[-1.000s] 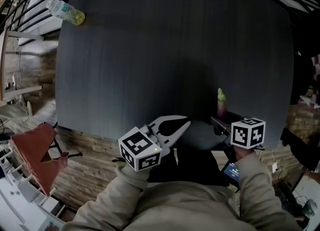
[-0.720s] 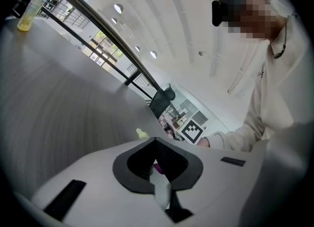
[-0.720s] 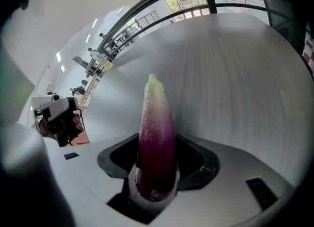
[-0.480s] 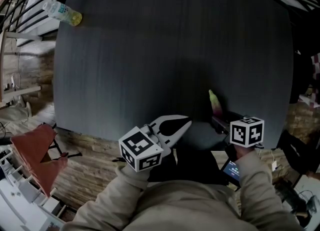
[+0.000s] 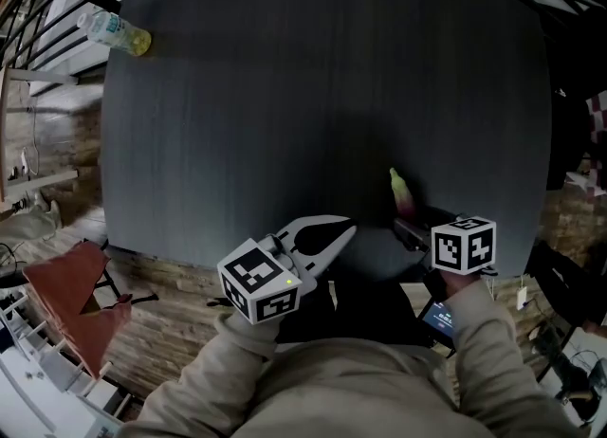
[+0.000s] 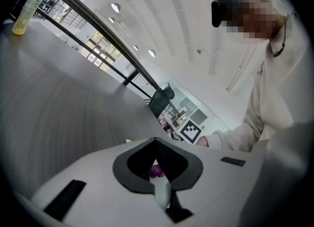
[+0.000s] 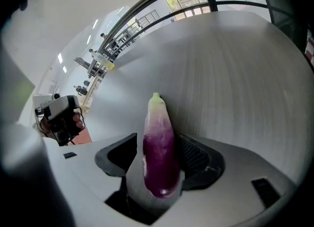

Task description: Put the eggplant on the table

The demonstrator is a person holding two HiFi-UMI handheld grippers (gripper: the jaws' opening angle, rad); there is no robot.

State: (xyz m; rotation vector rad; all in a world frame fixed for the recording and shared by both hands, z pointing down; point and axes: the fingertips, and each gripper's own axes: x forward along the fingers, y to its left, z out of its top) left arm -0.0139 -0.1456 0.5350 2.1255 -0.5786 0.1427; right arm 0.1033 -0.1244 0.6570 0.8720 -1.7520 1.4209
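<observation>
having just opened wider, the jaws of your right gripper stood apart around the eggplant, which lay on the table near its front edge; your left gripper was closed, empty.

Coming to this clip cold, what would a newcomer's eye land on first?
The purple eggplant with its pale green tip stands out first. It lies between the jaws of the right gripper, which have just been opening, at the near right edge of the dark table. Next comes the lone bottle with yellow liquid at the table's far left corner.
</observation>
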